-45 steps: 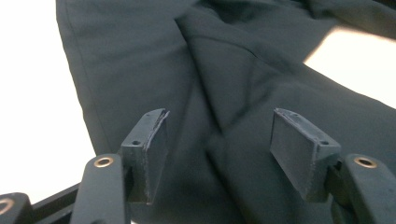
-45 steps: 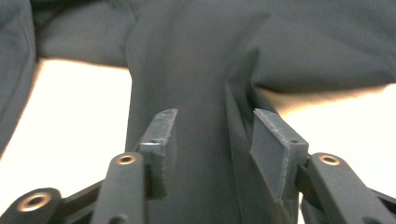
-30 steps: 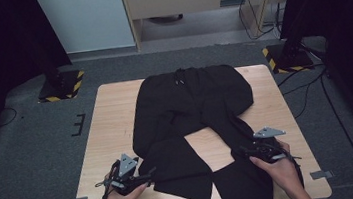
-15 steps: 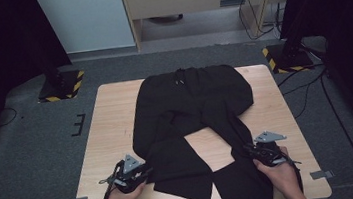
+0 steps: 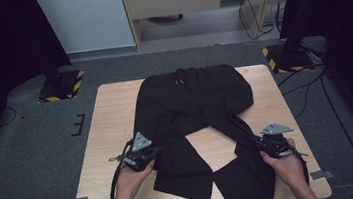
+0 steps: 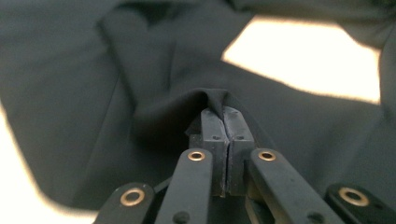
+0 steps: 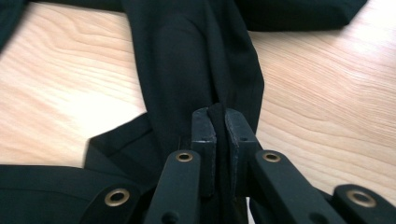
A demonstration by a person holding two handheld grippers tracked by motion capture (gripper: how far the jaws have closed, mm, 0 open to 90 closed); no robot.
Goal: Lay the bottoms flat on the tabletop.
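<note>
Wooden tabletop | black trousers spread | left gripper clamped on trouser fold, jaws just closed | right gripper pinching leg edge | lift both evenly, keep cloth taut

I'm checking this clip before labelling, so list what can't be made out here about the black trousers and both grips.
- Trousers: leg ends, high view; cut off by the bottom edge and the forearms.
- Left gripper: how many cloth layers it pinches, left gripper view; the fold hides them.
- Right gripper: which seam or edge it holds, right gripper view; black on black.
- Waistband drawstring: too small, high view.
- Table under the cloth: covered.
</note>
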